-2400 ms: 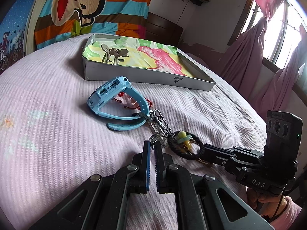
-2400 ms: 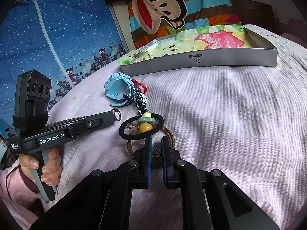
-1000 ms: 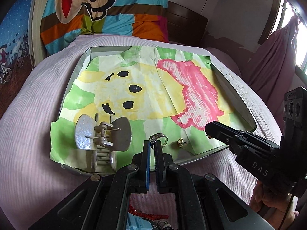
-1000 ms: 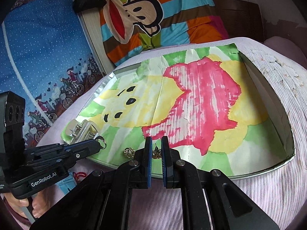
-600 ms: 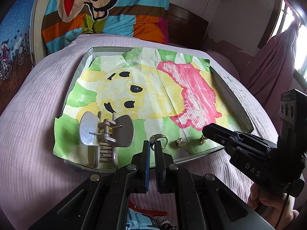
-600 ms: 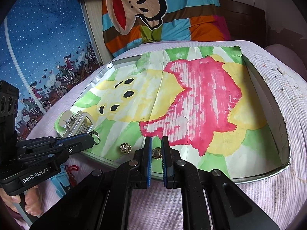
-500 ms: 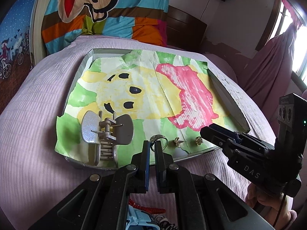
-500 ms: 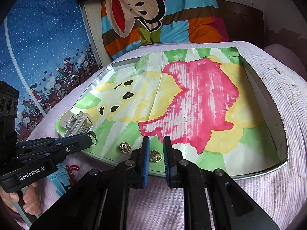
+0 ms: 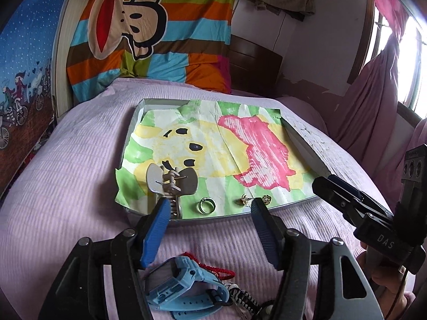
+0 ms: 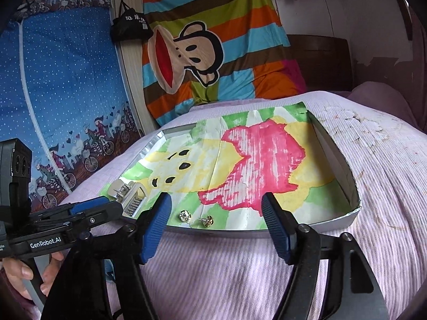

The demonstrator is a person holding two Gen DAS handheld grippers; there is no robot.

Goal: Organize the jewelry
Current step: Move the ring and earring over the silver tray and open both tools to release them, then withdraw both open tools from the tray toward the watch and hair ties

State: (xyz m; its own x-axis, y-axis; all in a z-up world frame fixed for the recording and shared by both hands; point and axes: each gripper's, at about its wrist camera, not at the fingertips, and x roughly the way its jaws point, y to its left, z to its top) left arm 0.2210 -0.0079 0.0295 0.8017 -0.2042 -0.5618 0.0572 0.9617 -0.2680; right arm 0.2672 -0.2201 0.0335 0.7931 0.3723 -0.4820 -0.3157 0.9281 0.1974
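My left gripper (image 9: 209, 207) hangs over the near rim of the grey tray (image 9: 213, 218), its jaws opening with nothing pressed between them. A silver ring (image 9: 206, 204) lies loose on the painted paper just beyond its fingertips. Right of the ring lie two gold earrings (image 9: 244, 200), and left of it a silver hair claw (image 9: 170, 184). In the right wrist view my right gripper (image 10: 216, 203) is also opening and holds nothing. The two earrings (image 10: 207, 220) rest in the tray (image 10: 352, 213) just ahead of it. My left gripper (image 10: 114, 208) sits to its left.
On the pink bedspread under my left gripper lie a blue watch (image 9: 184, 280), a red bead bracelet (image 9: 213, 266) and a keychain (image 9: 240, 297). My right gripper (image 9: 323, 184) reaches in from the right. A striped monkey pillow (image 9: 149, 40) leans behind the tray.
Both grippers went from shut to open and drew back and up from the tray. The ring left my left gripper and the second earring left my right gripper; both now lie in the tray.
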